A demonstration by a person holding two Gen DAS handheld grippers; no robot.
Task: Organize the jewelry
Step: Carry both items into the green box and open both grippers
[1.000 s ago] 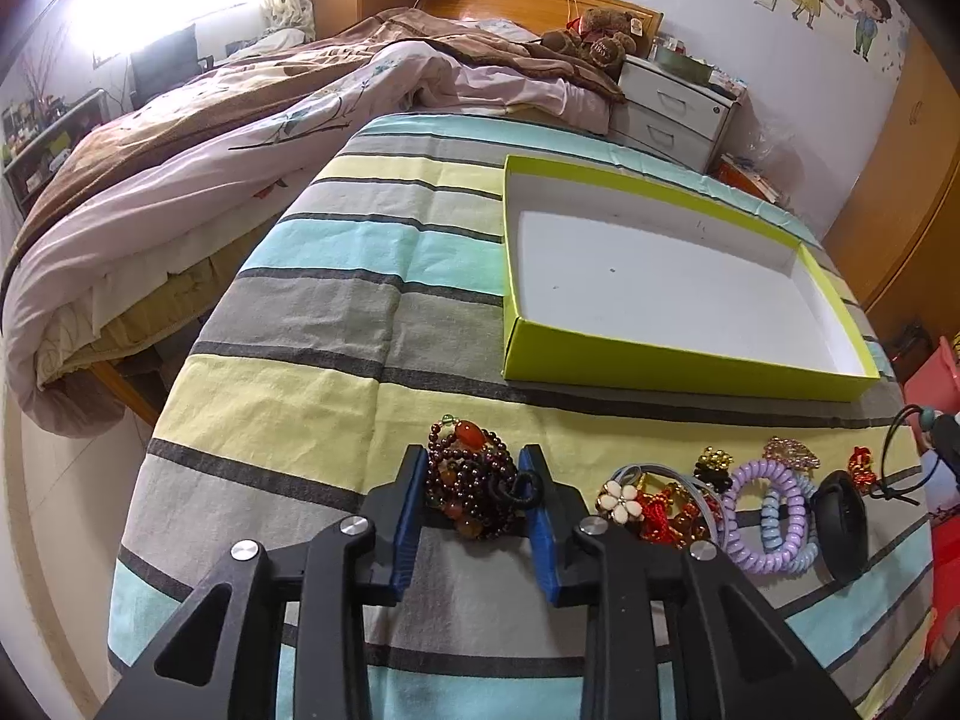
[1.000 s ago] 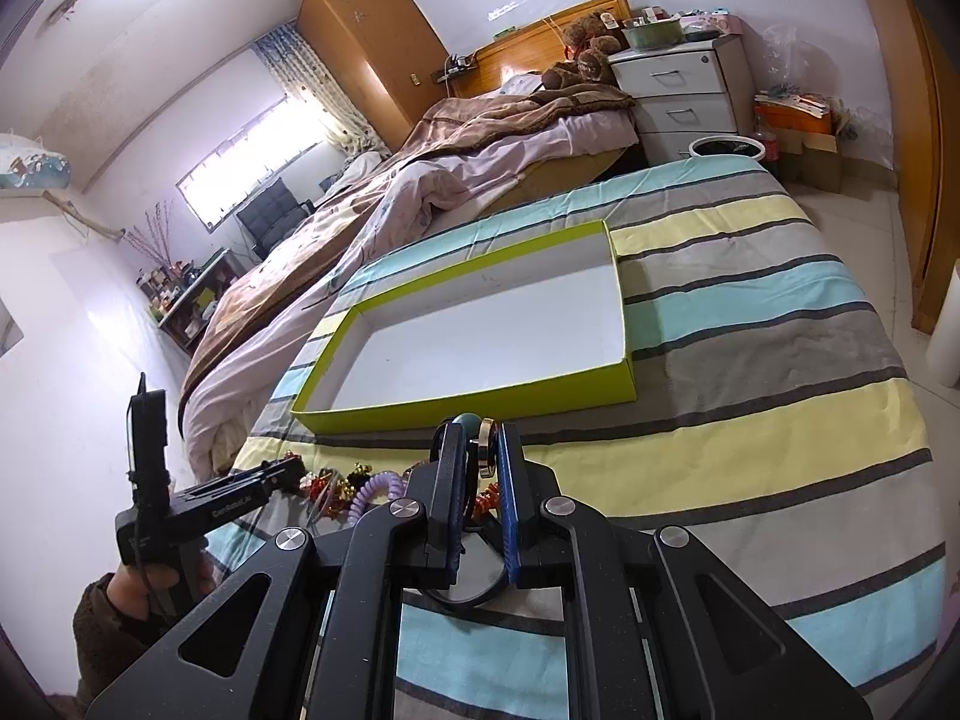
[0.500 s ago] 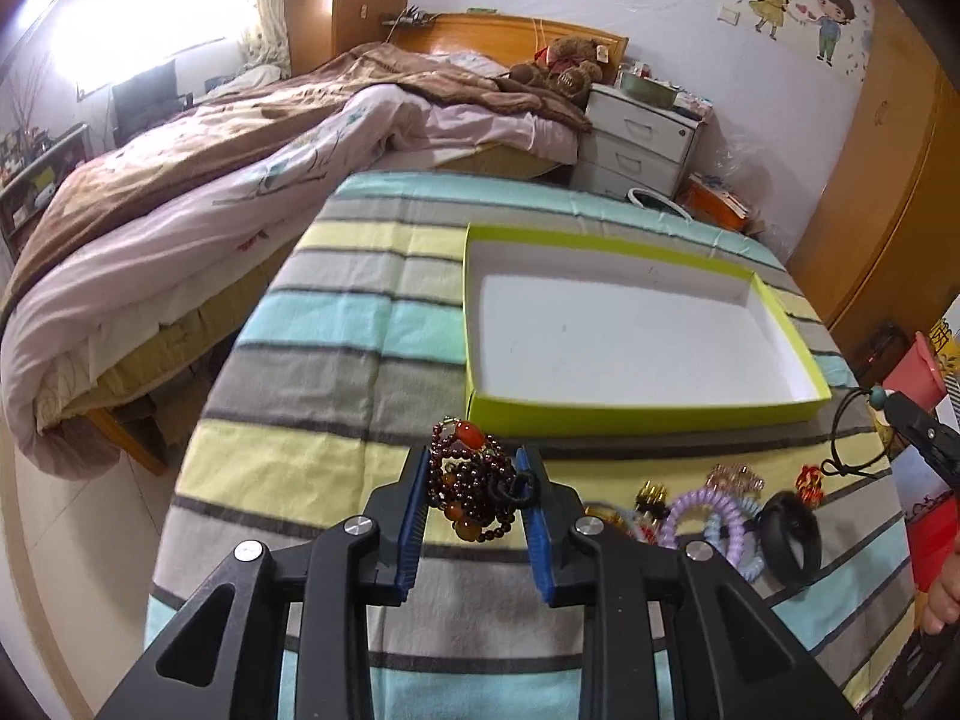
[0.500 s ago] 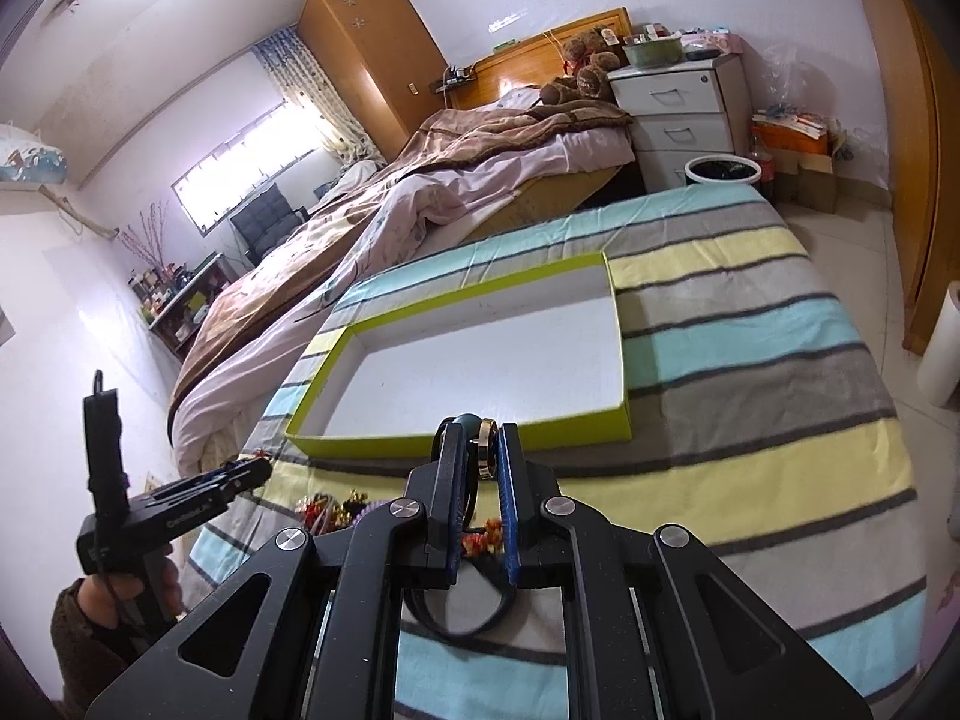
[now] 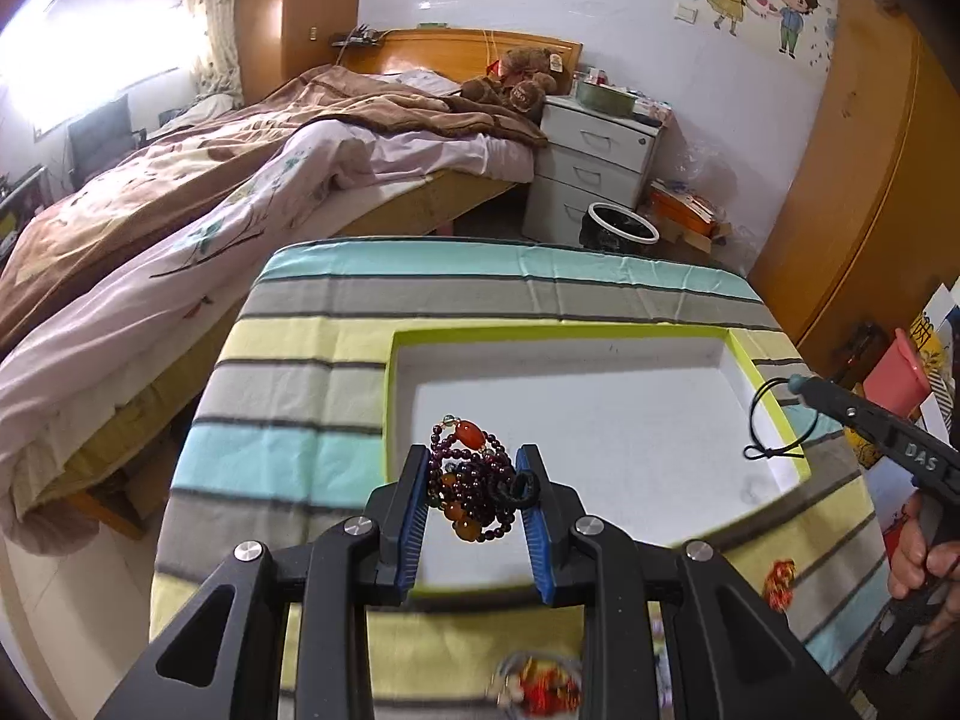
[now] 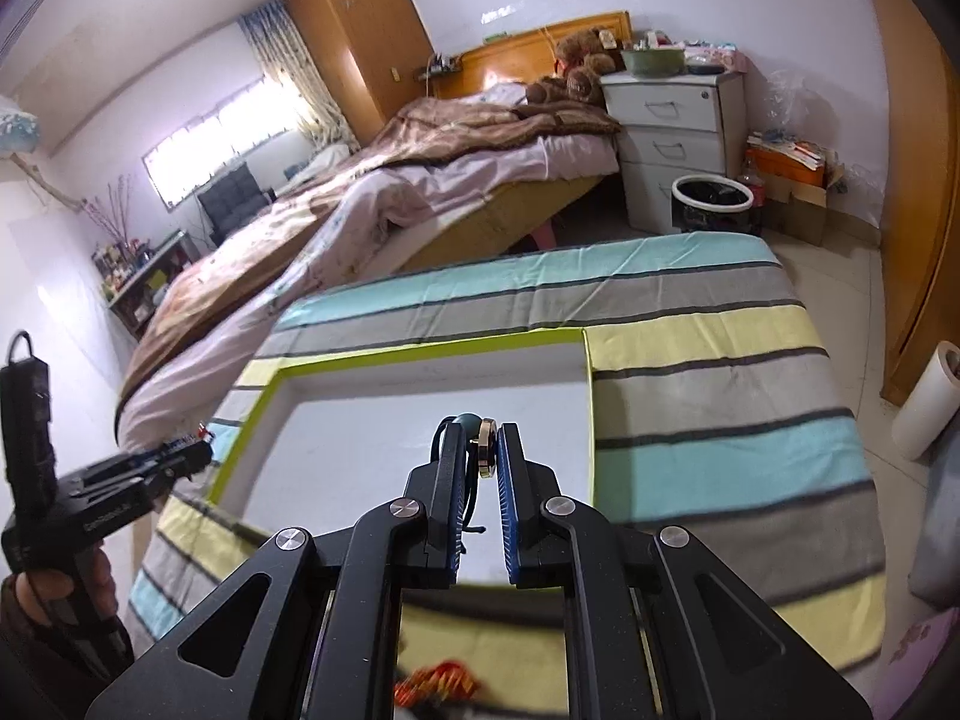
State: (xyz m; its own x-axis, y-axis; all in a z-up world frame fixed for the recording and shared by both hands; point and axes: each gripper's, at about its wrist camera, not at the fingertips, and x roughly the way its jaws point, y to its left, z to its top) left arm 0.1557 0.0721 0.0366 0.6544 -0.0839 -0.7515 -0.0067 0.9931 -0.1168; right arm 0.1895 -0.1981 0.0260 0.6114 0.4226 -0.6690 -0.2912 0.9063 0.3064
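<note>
Both grippers lifted off striped cloth (image 5: 300,462) since a second ago, now over green tray (image 5: 564,333). Left gripper (image 5: 474,483) jaws part-open, clamped on bead bracelet (image 5: 474,489). Right gripper (image 6: 477,456) jaws nearly closed, pinching corded pendant (image 6: 485,450). Release into tray likely next. Remaining trinkets (image 5: 540,687) near edge, blurred. Bedroom: bed (image 5: 180,210) left, nightstand (image 5: 594,162) far.

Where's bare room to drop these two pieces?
The whole white floor of the box inside its green rim is bare. Striped cloth left of the box is free too. The near edge below the box is crowded with jewelry.
</note>
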